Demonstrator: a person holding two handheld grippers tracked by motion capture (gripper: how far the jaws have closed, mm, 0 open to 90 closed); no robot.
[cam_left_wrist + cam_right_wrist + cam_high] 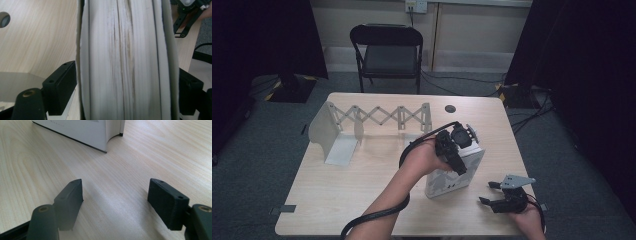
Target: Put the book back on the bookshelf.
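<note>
Left gripper view: left claw [127, 82] grasps the upright book [125, 50]; right claw [120, 202] is released above the table [120, 170].

Matt paper book [127, 60] w/ rough page edges, pale smooth wood-grain table [140, 157], matt black tool pads [167, 202].

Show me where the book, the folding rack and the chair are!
book [452, 177]: high view, on its white front cover.
folding rack [377, 116]: high view, on its criss-cross bars.
chair [387, 59]: high view, on its dark seat.
</note>
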